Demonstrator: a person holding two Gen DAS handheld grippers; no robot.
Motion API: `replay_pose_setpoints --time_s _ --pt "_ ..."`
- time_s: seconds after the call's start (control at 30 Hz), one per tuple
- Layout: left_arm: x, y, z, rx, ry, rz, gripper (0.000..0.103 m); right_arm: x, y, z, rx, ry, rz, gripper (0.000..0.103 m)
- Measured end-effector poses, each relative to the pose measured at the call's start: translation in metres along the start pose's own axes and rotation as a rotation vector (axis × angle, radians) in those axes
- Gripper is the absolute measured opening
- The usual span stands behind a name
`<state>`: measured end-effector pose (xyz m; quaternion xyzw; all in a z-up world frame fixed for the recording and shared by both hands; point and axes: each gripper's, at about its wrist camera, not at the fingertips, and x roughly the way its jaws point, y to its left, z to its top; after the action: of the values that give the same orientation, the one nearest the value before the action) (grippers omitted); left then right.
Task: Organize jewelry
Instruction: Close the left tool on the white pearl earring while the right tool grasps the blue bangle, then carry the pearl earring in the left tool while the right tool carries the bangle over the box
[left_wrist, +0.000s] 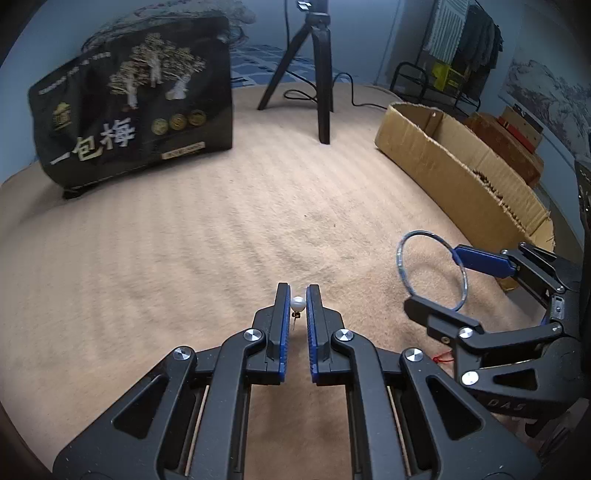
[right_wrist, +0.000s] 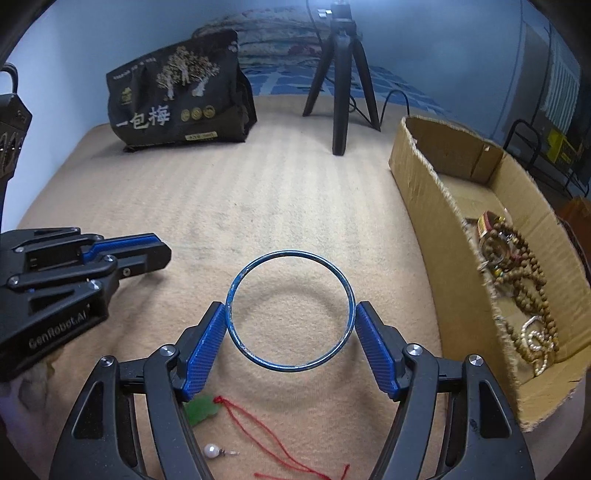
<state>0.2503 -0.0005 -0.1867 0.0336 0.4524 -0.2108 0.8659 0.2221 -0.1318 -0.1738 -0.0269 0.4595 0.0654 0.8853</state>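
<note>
While left fingers (left_wrist: 280, 314) pinch pearl earring (left_wrist: 297, 304), right fingers (right_wrist: 207, 347) clamp blue bangle (right_wrist: 290, 311).

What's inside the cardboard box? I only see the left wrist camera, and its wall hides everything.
Observer: In the right wrist view, brown bead strings lie in the cardboard box.
Operator: Anything shiny in there too?
Observer: Yes, a pale golden ornament lies at the box's near end.
Operator: Is another earring lying somewhere?
Observer: A second pearl earring lies on the blanket, nearer the camera than the right gripper.
</note>
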Motion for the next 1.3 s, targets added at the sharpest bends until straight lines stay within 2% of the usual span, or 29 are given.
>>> replay_pose_setpoints --time_s 0.33,0.7,1.0,1.3 --pt "-0.045 -0.013 0.010 -0.003 -0.058 0.033 0.006 -0.049 -0.010 0.011 -0.039 -0.058 0.033 0.071" --pt "-0.076 -0.068 0.042 0.009 -0.141 -0.007 0.006 -0.102 -0.068 0.024 0.020 -0.117 0.032 0.071" --pt "-0.059 -0.115 0.079 0.006 -0.164 -0.070 0.006 -0.113 -0.124 0.015 0.060 -0.121 0.006 0.071" --pt "-0.005 -0.145 0.115 -0.026 -0.134 -0.105 0.006 -0.101 -0.147 0.012 0.032 -0.094 -0.005 0.071"
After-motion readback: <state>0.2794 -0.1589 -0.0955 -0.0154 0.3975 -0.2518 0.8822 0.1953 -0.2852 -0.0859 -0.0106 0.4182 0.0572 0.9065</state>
